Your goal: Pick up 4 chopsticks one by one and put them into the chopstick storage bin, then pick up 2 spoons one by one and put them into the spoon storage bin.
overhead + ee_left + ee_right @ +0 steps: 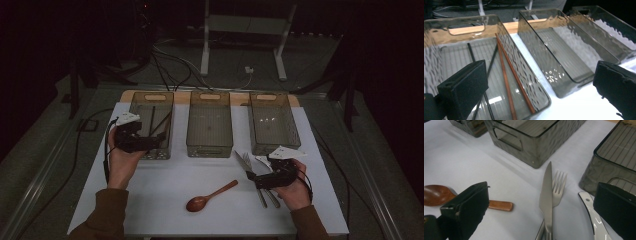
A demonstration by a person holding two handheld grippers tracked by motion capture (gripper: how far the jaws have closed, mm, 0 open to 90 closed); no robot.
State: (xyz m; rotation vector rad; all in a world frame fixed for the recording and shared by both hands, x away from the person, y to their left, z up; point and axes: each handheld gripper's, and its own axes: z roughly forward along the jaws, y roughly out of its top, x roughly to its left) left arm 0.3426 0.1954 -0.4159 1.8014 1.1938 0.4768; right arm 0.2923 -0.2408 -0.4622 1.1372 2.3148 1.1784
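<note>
Hovering over the left bin [152, 125], which holds chopsticks [509, 82], left gripper [152, 142] has jaws spread, empty. Right gripper [252, 176], jaws spread, straddles knife [547, 195] and fork [557, 187] on the bench [165, 190]; middle bin [209, 125] empty.

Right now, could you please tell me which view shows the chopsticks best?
The left gripper view: the chopsticks lie close up in the left bin, brown and black ones distinguishable. The high view shows them as thin dark lines.

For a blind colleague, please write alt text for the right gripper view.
The open right gripper hovers over a knife lying across a fork on the white table, wooden spoon beside, smoky bins behind.
</note>
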